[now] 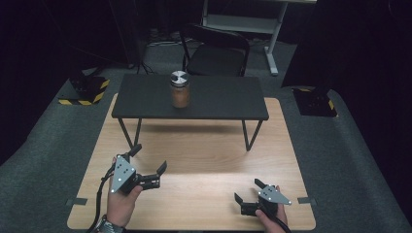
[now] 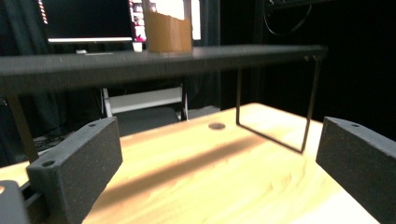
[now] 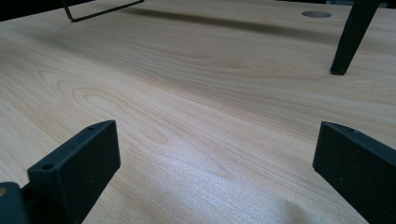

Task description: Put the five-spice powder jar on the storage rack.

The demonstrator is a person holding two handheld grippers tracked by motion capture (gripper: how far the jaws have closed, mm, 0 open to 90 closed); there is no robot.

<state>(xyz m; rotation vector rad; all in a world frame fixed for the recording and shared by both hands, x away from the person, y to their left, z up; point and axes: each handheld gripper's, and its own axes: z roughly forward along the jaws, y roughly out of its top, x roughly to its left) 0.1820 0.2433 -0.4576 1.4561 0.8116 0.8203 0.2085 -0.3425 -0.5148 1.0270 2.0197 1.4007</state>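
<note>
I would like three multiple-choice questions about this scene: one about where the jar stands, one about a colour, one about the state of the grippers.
1. Where does the jar stand?
A. on the black raised shelf
B. on the wooden table
C. on the chair

2. What colour are the jar's contents?
A. green
B. brown
C. white

3. How do the left gripper and right gripper stand?
A. both shut
B. left shut on the jar
C. both open, holding nothing

Answers: 1 A, the jar sits on the shelf top. 2 B, brown fill shows through the glass. 3 C, each gripper view shows jaws wide apart over bare wood.
</note>
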